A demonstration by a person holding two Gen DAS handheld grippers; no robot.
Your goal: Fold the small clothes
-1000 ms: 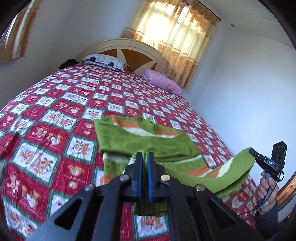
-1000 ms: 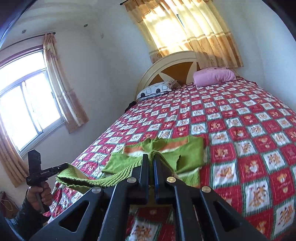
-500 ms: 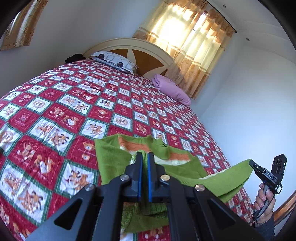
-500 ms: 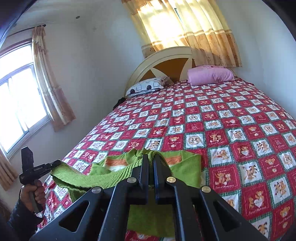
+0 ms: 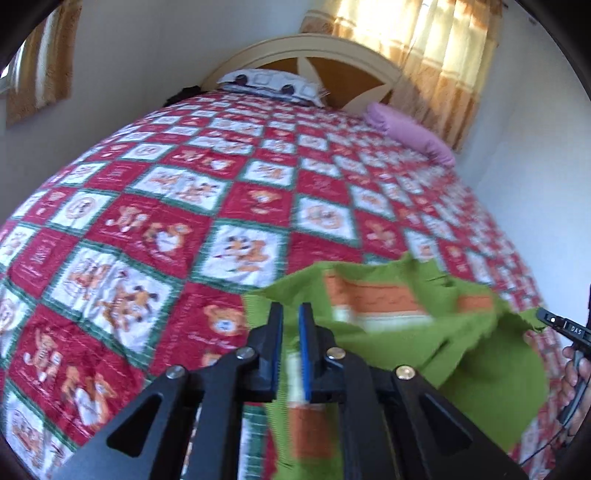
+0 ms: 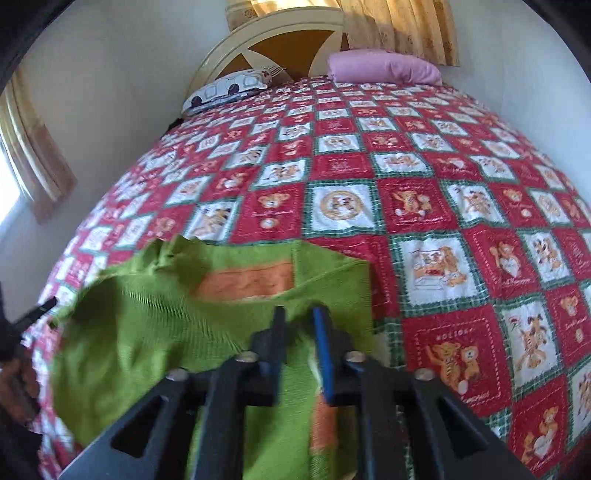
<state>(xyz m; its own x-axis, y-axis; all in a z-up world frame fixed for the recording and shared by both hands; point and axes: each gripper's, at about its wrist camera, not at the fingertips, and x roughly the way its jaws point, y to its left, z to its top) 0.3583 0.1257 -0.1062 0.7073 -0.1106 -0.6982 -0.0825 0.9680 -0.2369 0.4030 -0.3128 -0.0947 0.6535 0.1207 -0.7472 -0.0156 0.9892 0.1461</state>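
Both grippers, left gripper [image 5: 290, 317] and right gripper [image 6: 300, 321], pinch the near hem of the green sweater [image 6: 155, 314] lying on the bed quilt [image 6: 424, 206], probably to fold it far-ward.

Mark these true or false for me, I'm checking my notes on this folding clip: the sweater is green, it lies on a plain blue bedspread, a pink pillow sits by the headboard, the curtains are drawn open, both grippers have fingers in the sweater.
1. The sweater is green with orange bands. True.
2. It lies on a plain blue bedspread. False: the bedspread is red and white checked with bear prints.
3. A pink pillow sits by the headboard. True.
4. The curtains are drawn open. False: the curtains hang across the window.
5. The left gripper and right gripper have their fingers in the sweater. True.
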